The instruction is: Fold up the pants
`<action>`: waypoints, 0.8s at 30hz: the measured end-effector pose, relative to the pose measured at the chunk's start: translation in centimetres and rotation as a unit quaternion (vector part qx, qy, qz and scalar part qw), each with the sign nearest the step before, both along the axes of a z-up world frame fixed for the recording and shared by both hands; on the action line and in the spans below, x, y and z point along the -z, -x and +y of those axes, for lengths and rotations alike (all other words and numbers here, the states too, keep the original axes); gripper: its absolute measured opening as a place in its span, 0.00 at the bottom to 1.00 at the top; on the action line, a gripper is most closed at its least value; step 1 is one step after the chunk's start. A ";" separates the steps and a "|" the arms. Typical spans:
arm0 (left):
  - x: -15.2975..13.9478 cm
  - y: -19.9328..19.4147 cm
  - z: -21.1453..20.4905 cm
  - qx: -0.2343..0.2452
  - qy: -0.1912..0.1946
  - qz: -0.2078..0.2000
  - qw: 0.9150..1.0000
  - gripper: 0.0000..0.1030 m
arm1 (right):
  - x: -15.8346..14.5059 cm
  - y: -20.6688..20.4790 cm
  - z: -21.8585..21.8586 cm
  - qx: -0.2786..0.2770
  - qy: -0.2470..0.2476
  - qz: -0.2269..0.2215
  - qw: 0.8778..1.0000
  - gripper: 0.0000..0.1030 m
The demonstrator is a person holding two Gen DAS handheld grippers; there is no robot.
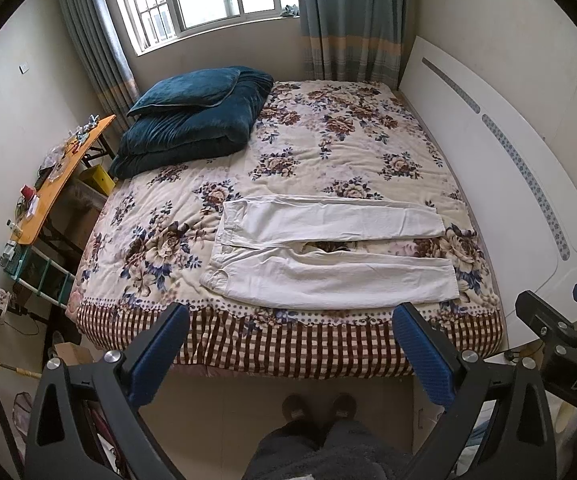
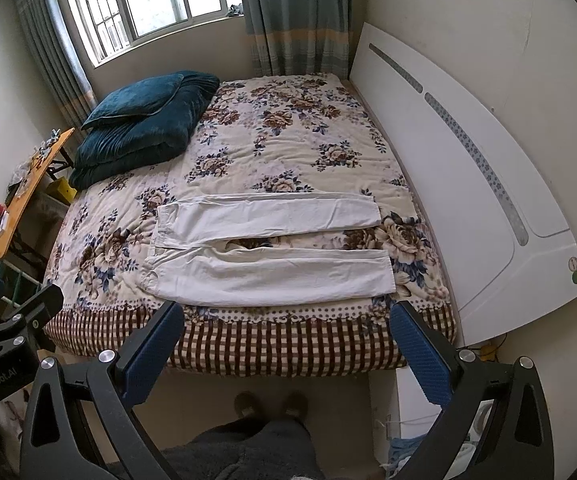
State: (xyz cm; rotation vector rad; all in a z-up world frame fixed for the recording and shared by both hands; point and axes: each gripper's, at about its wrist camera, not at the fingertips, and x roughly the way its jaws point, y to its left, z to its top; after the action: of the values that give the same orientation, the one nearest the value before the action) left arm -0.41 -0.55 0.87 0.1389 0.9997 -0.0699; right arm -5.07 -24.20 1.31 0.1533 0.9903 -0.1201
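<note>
White pants [image 1: 328, 252] [image 2: 268, 248] lie flat near the front edge of the floral bed [image 1: 308, 152] [image 2: 280, 148], waistband to the left, both legs stretched to the right with a small gap between them. My left gripper [image 1: 290, 320] hangs open above the bed's front edge, well short of the pants, nothing between its blue pads [image 1: 156, 356]. My right gripper [image 2: 284, 318] is open too, held at the same height in front of the bed. Each gripper shows at the edge of the other's view.
A dark teal folded quilt and pillow [image 1: 196, 116] sit at the bed's far left corner. A white headboard [image 1: 508, 168] runs along the right. An orange cluttered side table [image 1: 60, 176] stands at the left. The person's feet [image 1: 316, 408] stand on the floor before the bed.
</note>
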 end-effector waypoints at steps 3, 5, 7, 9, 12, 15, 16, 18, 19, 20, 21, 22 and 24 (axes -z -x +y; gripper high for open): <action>0.1 0.0 0.2 -0.001 0.001 0.000 1.000 1.00 | -0.2 -0.3 -0.5 0.002 -0.001 0.001 1.000 1.00; 0.1 -0.1 0.2 -0.001 0.000 -0.001 1.000 1.00 | -0.2 -0.3 -0.4 0.002 0.000 0.001 1.000 1.00; 0.0 -0.1 0.2 -0.001 0.001 -0.001 1.000 1.00 | -0.2 -0.4 -0.5 0.003 -0.001 0.000 1.000 1.00; 0.1 -0.1 0.2 -0.001 0.000 -0.002 1.000 1.00 | -0.2 -0.4 -0.4 0.003 0.000 0.000 1.000 1.00; 0.0 -0.1 0.2 -0.002 0.000 -0.003 1.000 1.00 | -0.3 -0.5 -0.5 0.002 -0.001 0.000 1.000 1.00; -0.1 -0.2 0.0 -0.002 -0.001 -0.004 1.000 1.00 | -0.3 -0.5 -0.5 0.001 -0.002 0.000 1.000 1.00; -0.1 -0.2 0.0 -0.002 -0.001 -0.004 1.000 1.00 | -0.3 -0.5 -0.5 0.001 -0.001 0.000 1.000 1.00; -0.1 -0.3 -0.1 -0.002 -0.002 -0.004 1.000 1.00 | -0.3 -0.4 -0.4 0.001 -0.002 0.000 1.000 1.00; -0.1 -0.3 -0.1 -0.003 -0.001 -0.003 1.000 1.00 | -0.3 -0.4 -0.4 0.000 -0.001 0.000 1.000 1.00; -0.1 -0.2 -0.1 -0.002 -0.002 -0.003 1.000 1.00 | -0.3 -0.4 -0.5 0.001 -0.001 0.000 1.000 1.00; -0.1 -0.2 -0.2 -0.002 -0.002 -0.002 1.000 1.00 | -0.3 -0.4 -0.4 0.000 -0.001 0.000 1.000 1.00; -0.1 -0.2 -0.2 -0.003 -0.001 -0.002 1.000 1.00 | -0.3 -0.4 -0.4 0.001 -0.002 0.000 1.000 1.00; -0.1 -0.2 -0.2 -0.003 -0.002 -0.002 1.000 1.00 | -0.2 -0.3 -0.4 0.001 -0.002 0.000 1.000 1.00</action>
State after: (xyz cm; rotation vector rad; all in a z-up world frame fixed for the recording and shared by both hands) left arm -0.19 -0.78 0.94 0.1397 0.9958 -0.0626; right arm -4.74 -24.58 1.53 0.1574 0.9902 -0.1209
